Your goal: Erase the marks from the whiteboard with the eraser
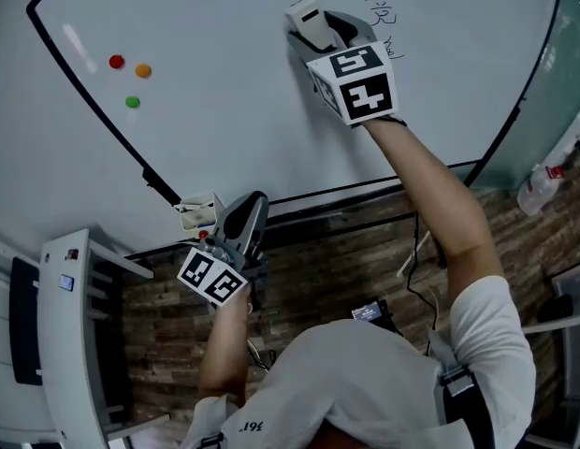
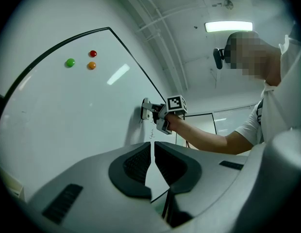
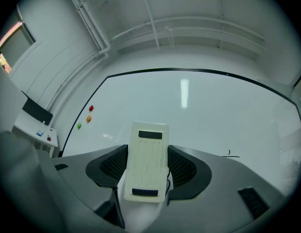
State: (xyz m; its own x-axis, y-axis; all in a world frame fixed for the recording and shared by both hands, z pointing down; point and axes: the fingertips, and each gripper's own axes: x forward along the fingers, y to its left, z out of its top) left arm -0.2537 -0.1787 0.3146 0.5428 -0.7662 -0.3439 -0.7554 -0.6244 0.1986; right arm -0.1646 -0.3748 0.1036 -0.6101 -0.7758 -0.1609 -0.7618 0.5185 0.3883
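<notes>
Nearest is the person's white shirt (image 1: 365,372), and above it the bare right arm (image 1: 430,185) reaches up to the whiteboard (image 1: 224,110). At its end the right tongs (image 1: 313,28) are clamped on the white eraser (image 1: 305,19), which lies flat against the board, just beside the black marks (image 1: 382,9). Low, near the bottom edge of the board, the left tongs (image 1: 255,199) have their jaws almost together and nothing between them. A red magnet (image 1: 116,62), an orange magnet (image 1: 143,70) and a green magnet (image 1: 132,102) sit well apart from the eraser.

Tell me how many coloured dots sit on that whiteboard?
3, at the whiteboard's left: red dot, orange dot beside it, green dot below. The right gripper could hide more.
</notes>
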